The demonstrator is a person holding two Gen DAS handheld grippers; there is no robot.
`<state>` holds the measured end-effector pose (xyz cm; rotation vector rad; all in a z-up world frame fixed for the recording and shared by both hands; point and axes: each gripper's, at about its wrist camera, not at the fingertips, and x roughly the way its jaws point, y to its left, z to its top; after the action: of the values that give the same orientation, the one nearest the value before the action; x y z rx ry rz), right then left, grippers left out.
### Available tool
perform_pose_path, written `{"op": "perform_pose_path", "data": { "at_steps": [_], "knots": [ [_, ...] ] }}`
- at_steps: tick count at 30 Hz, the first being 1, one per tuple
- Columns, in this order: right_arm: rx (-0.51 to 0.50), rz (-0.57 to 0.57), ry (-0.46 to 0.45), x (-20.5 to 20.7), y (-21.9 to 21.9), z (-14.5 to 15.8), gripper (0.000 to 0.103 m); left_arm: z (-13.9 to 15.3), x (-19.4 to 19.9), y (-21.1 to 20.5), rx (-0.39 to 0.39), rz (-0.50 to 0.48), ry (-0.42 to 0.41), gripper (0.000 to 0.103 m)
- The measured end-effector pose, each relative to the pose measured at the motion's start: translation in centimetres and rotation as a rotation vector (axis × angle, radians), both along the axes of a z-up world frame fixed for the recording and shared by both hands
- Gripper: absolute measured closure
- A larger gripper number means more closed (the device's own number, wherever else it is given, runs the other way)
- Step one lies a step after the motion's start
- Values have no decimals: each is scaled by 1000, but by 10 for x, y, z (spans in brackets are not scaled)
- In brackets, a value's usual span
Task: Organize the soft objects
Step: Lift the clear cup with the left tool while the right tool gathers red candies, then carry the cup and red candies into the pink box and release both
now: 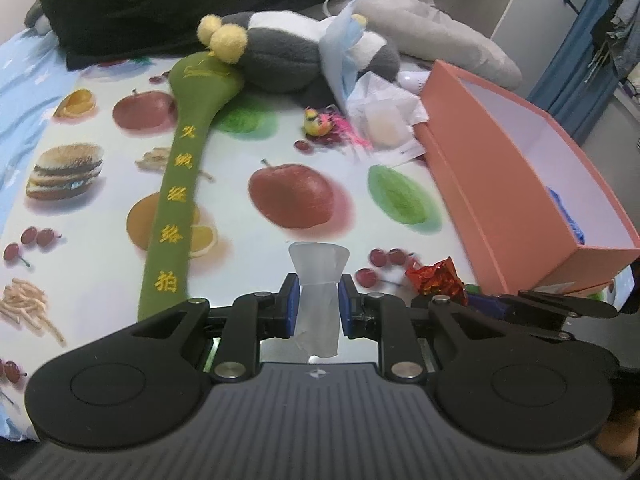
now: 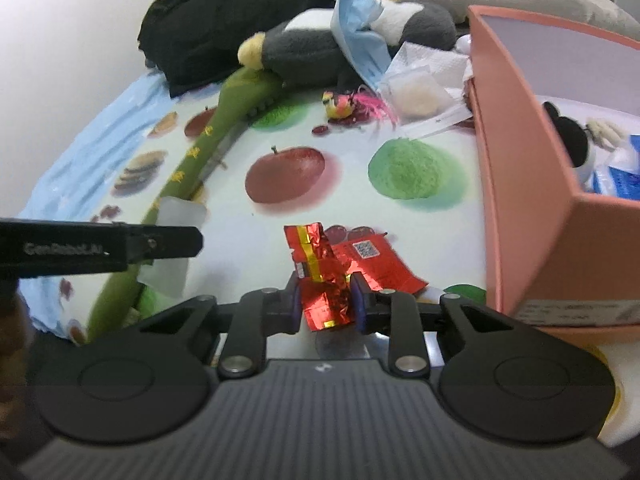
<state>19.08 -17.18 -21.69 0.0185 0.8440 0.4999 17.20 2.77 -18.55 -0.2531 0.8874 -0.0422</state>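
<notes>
My left gripper is shut on a translucent white soft sleeve, held above the fruit-print cloth. My right gripper is shut on a crumpled red foil wrapper; the wrapper also shows in the left wrist view. An open salmon-pink box stands on the right; in the right wrist view the box holds a small black-and-white plush and blue packets. A long green padded stick, a grey plush and a blue face mask lie further back.
A flat red packet lies under the right gripper. A small yellow-pink feathered toy, white tissue and a clear sachet lie near the box's far end. Black clothing and a grey cushion lie at the back.
</notes>
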Motion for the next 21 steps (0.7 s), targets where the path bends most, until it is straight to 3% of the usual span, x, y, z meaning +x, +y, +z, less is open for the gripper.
{"op": "perform_pose_path", "data": {
  "at_steps": [21],
  "knots": [
    [87, -125, -148, -11, -52, 118, 77, 97, 30, -53, -32, -127, -92, 79]
  ]
}}
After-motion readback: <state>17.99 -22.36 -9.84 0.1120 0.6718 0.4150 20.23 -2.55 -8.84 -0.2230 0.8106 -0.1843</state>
